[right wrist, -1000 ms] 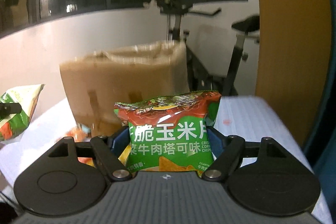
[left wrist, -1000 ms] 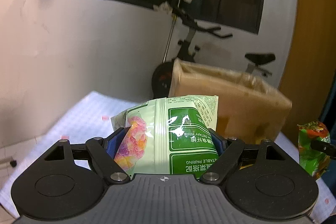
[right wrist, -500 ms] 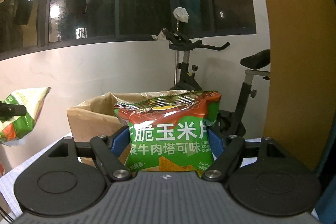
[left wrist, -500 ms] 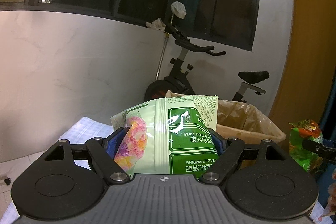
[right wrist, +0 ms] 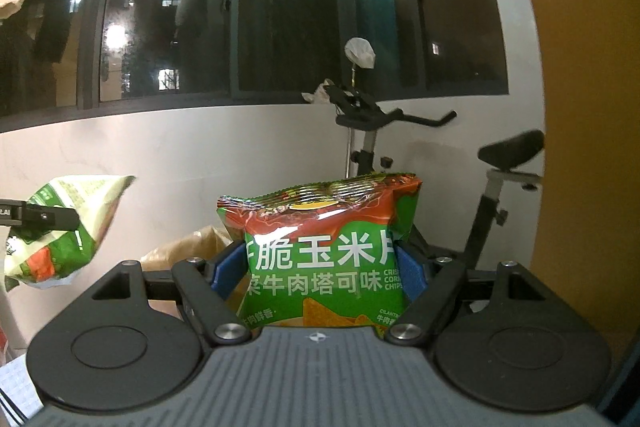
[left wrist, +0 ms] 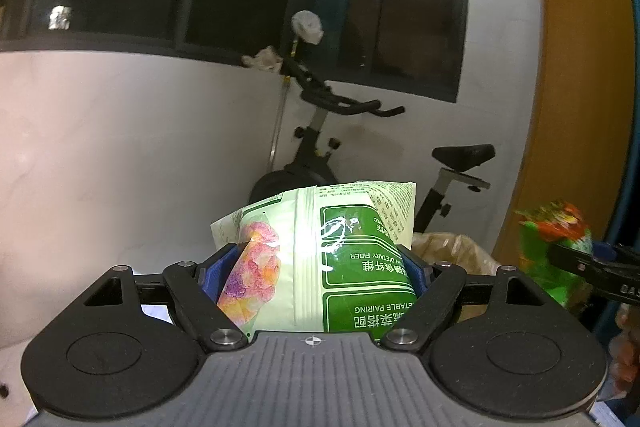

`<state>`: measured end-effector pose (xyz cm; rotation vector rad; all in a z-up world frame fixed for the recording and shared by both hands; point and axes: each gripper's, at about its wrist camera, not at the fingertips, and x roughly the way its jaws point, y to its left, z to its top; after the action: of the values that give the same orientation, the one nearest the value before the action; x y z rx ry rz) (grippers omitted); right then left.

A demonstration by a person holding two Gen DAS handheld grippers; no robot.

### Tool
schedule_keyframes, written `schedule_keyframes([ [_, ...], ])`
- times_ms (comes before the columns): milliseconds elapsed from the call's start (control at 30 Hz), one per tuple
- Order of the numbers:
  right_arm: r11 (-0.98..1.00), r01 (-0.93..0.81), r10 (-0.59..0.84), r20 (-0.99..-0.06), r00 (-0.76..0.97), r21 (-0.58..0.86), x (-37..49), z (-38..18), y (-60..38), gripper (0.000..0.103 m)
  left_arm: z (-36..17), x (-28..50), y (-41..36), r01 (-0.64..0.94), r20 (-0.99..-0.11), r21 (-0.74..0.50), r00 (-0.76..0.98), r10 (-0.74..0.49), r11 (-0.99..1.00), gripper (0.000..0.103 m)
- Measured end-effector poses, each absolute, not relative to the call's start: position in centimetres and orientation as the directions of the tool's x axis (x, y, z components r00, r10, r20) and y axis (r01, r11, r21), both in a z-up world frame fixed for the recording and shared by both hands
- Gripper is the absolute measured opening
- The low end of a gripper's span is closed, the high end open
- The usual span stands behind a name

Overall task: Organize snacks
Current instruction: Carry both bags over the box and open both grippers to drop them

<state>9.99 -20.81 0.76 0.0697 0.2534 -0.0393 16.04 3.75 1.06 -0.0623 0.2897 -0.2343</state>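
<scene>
Change since a second ago: you have lifted both bags; the paper bag (left wrist: 452,251) that stood tall ahead of you now shows only its crumpled brown rim low behind the fingers, and the white tabletop (right wrist: 16,379) is down to a sliver at the lower left of the right wrist view.
Exercise bike (left wrist: 320,147): more of it now rises into sight behind the bags, against the white wall under the dark window.
Pale green snack bag (left wrist: 320,259): held upright off the tabletop in your left gripper (left wrist: 316,267); back side faces you, print upside down, dark green panels, a pink and orange picture at its left.
Red and green corn chip bag (right wrist: 324,251): held upright in your right gripper (right wrist: 320,267), front toward you, large white characters, crimped red top.
Left fingers (left wrist: 218,269): blue pads pressed on both sides of the pale bag, grip unchanged.
Right fingers (right wrist: 224,267): blue pads clamped on the chip bag's sides, grip unchanged.
</scene>
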Motion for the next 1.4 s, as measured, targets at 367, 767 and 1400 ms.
schedule_keyframes([
  [367, 0.998, 0.060, -0.061, -0.275, 0.959, -0.013, 20.0, -0.6, -19.6, 0.079, 0.4, 25.3, -2.3, 0.260, -0.352, 0.015, 0.905, -0.238, 0.966, 0.083],
  [767, 0.999, 0.028, -0.043, -0.464, 0.885, -0.039, 23.0, -4.0, -18.9, 0.082, -2.2, 29.9, -2.3, 0.288, -0.507, -0.008, 0.825, -0.252, 0.958, 0.090],
  [1400, 0.990, 0.053, 0.013, -0.452, 0.892, 0.132, 16.3, -1.7, -20.8, 0.087, 1.1, 23.2, 4.4, 0.286, -0.437, -0.053, 0.855, -0.280, 0.957, 0.091],
])
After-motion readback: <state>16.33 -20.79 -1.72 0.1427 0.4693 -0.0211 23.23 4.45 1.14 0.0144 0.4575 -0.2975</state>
